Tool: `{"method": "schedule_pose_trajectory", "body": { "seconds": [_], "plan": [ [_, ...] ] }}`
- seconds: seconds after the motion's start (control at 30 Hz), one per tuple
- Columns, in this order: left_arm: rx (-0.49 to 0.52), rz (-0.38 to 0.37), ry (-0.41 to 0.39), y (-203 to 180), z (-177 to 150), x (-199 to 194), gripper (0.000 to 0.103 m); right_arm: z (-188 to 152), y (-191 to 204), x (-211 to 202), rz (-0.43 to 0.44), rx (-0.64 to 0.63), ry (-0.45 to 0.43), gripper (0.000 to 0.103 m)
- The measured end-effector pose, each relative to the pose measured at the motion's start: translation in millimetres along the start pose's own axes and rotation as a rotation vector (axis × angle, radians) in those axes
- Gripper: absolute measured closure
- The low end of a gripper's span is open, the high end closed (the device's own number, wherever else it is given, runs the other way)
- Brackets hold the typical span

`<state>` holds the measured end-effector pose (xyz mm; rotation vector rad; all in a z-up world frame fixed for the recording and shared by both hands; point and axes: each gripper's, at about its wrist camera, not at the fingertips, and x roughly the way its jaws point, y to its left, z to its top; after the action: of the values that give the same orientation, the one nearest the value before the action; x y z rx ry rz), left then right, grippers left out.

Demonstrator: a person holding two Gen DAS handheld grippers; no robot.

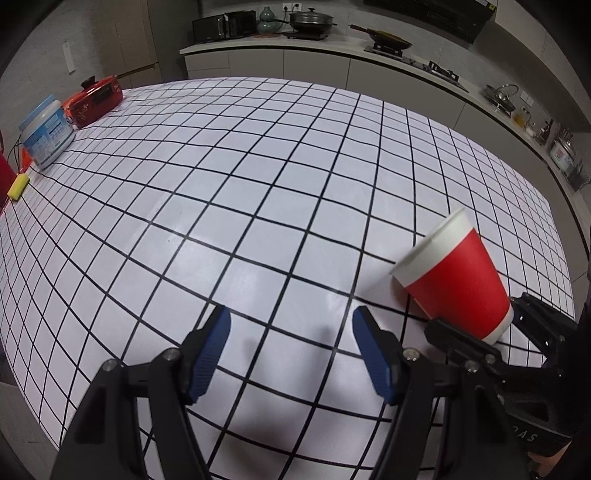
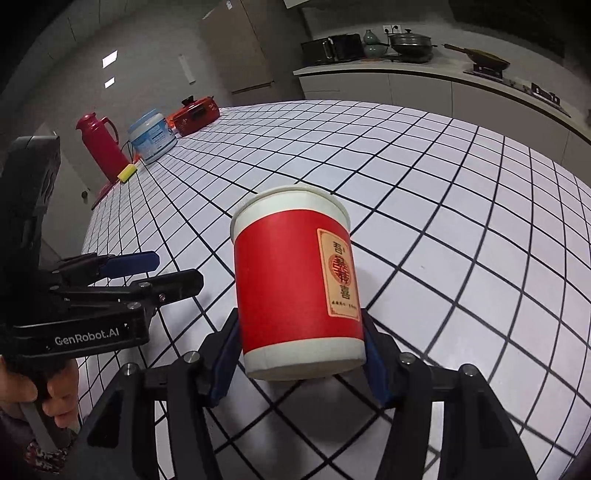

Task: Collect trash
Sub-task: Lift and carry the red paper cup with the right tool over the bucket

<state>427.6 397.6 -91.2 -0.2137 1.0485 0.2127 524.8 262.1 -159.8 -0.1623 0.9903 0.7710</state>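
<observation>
My right gripper (image 2: pixel 301 354) is clenched on the red paper cup (image 2: pixel 297 284); its blue pads press the cup's lower wall on both sides, and the cup tilts away from me, its white rim toward the far side, lifted above the desk (image 2: pixel 461 221). My left gripper (image 1: pixel 291 347) hangs released just left of it, the blue fingers (image 1: pixel 212 354) spread with only bare desk between them.

From the left wrist view the cup (image 1: pixel 458 280) sits near the right edge, its base in the other gripper's black fingers.

The desk wears a white cloth ruled with a black grid. At its far left corner stand a red thermos jug (image 2: pixel 101 146), a pale blue and white tub (image 2: pixel 153 136), a red lidded pot (image 2: pixel 194 112) and a small yellow sponge (image 2: pixel 127 172) near the edge.

Beyond the desk a grey kitchen counter (image 1: pixel 332 51) curves along the far wall, carrying a black microwave (image 1: pixel 221 26), a green vase (image 1: pixel 266 20), a lidded wok (image 1: pixel 312 20) and a frying pan (image 1: pixel 384 37) on a hob.

A cream label on the cup bears red Chinese characters I cannot make out surely. The left gripper's body reads "GenRobot.AI".
</observation>
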Motion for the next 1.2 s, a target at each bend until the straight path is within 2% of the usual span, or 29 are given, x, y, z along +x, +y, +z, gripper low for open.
{"method": "schedule_pose_trajectory", "body": {
  "seconds": [0.17,0.3,0.63,1.03,1.2],
  "plan": [
    [0.013,-0.003,0.005,2,-3,-1,0.033,1,5,0,-0.026,-0.001,-0.004,0.04],
    [0.016,0.001,0.007,5,-6,-2,0.033,7,12,3,-0.043,0.0,-0.018,0.032],
    [0.03,-0.012,0.001,10,-10,-8,0.033,5,18,-2,-0.062,0.04,-0.04,0.037],
    [0.116,-0.081,-0.018,-8,-23,-28,0.033,-15,28,-44,-0.138,0.091,-0.102,0.038],
    [0.212,-0.148,-0.029,-41,-32,-42,0.033,-42,22,-82,-0.193,0.166,-0.141,0.038]
  ]
}}
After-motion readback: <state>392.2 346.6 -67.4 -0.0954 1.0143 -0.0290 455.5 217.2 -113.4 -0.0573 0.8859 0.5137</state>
